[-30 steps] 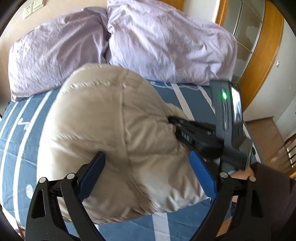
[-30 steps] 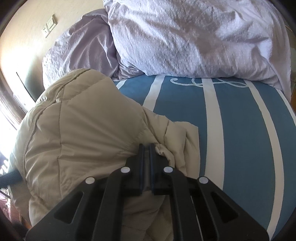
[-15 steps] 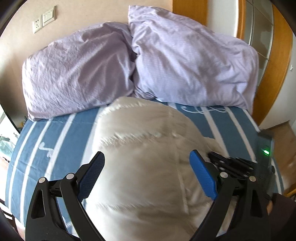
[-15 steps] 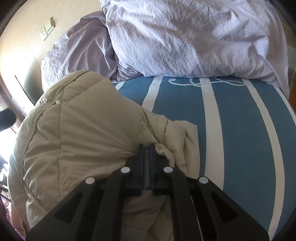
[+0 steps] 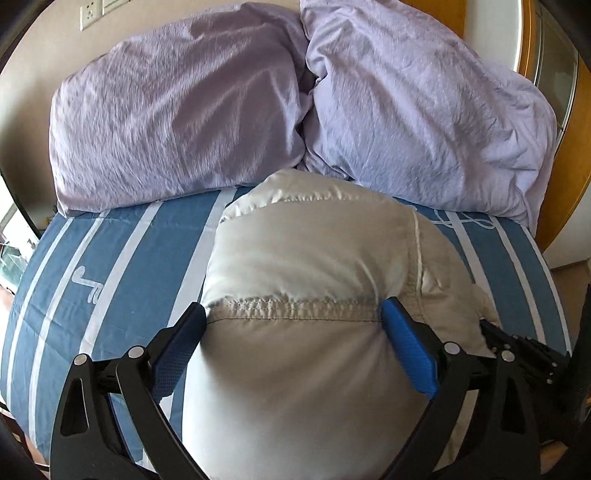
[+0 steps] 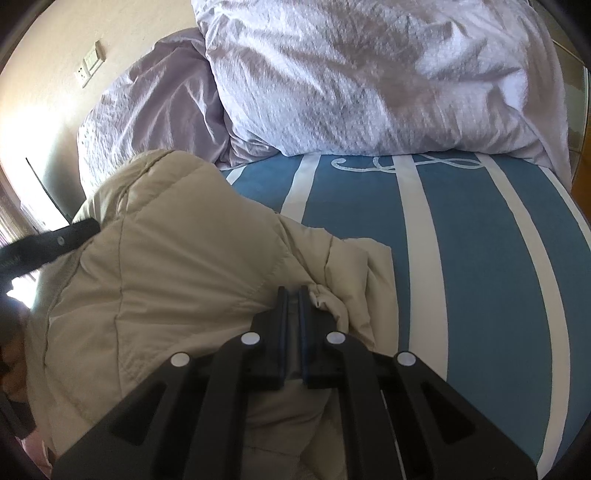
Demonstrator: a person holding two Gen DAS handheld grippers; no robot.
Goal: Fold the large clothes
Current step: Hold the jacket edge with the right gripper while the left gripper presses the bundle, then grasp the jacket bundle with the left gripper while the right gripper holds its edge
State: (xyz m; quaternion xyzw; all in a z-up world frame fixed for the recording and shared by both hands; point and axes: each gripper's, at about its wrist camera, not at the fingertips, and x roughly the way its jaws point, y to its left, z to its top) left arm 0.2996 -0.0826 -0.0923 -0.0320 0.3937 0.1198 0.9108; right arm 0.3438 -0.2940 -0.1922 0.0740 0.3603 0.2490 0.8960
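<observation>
A puffy beige down jacket (image 5: 314,280) lies bunched on the blue striped bed (image 5: 122,266). My left gripper (image 5: 293,314) is open, its blue-padded fingers (image 5: 406,347) straddling the jacket's stitched seam at the near end. In the right wrist view the jacket (image 6: 166,258) fills the lower left. My right gripper (image 6: 291,295) is shut on a fold of the jacket's fabric at its right edge. The right gripper also shows in the left wrist view (image 5: 517,347) at the jacket's right side. The left gripper's finger (image 6: 48,243) shows at the far left of the right wrist view.
Two large lilac pillows (image 5: 177,110) (image 5: 424,110) lie against the headboard wall behind the jacket. A wooden wardrobe (image 5: 565,147) stands to the right of the bed. The wall carries sockets (image 5: 96,11). Bare striped sheet (image 6: 480,258) lies to the jacket's right.
My left gripper has lowered and moved in over the jacket, its open fingers now around the seam. The right gripper has stayed shut on the fold.
</observation>
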